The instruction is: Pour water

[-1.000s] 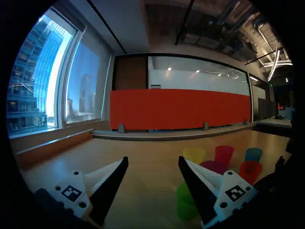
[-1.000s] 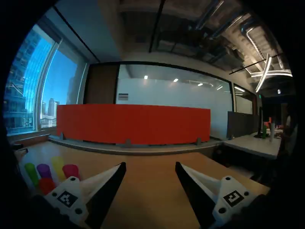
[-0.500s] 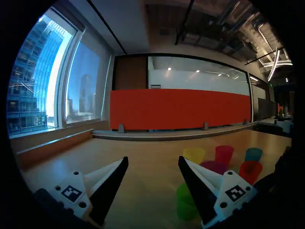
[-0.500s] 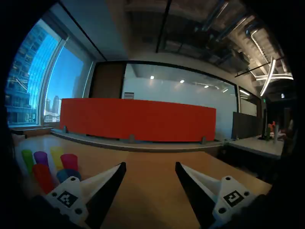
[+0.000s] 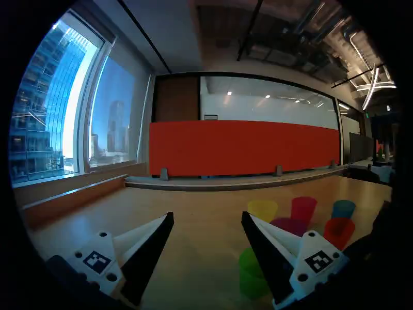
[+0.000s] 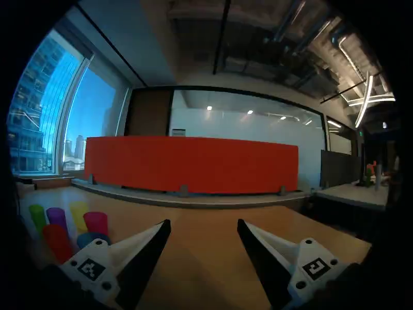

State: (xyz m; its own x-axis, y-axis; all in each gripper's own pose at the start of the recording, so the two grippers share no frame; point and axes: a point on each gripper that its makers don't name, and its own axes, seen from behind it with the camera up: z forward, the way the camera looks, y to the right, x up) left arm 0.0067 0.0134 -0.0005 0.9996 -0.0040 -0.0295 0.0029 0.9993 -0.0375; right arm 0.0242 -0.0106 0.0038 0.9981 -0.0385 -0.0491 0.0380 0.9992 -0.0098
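Observation:
Several coloured plastic cups stand in a cluster on the wooden table [image 5: 206, 217]. In the left gripper view they sit to the right: a green cup [image 5: 250, 274] nearest, a yellow cup [image 5: 262, 208], a pink cup [image 5: 303, 208], a purple cup [image 5: 287, 225], a red cup [image 5: 339, 230] and a blue cup [image 5: 343, 208]. My left gripper [image 5: 207, 221] is open and empty, its right finger overlapping the green cup. In the right gripper view the same cups stand at the far left: green cup [image 6: 37, 217], purple cup [image 6: 57, 218], yellow cup [image 6: 78, 214], pink cup [image 6: 96, 222], red cup [image 6: 57, 242]. My right gripper [image 6: 204, 227] is open and empty.
A long red partition [image 5: 242, 147] runs along the table's far edge. Tall windows [image 5: 46, 113] line the left wall, with a wooden sill [image 5: 72, 194] below. Another desk [image 6: 356, 196] with small items stands at the right.
The right gripper view has swung a little left and nearer the cups, so they sit further into the picture. The left gripper has stayed still.

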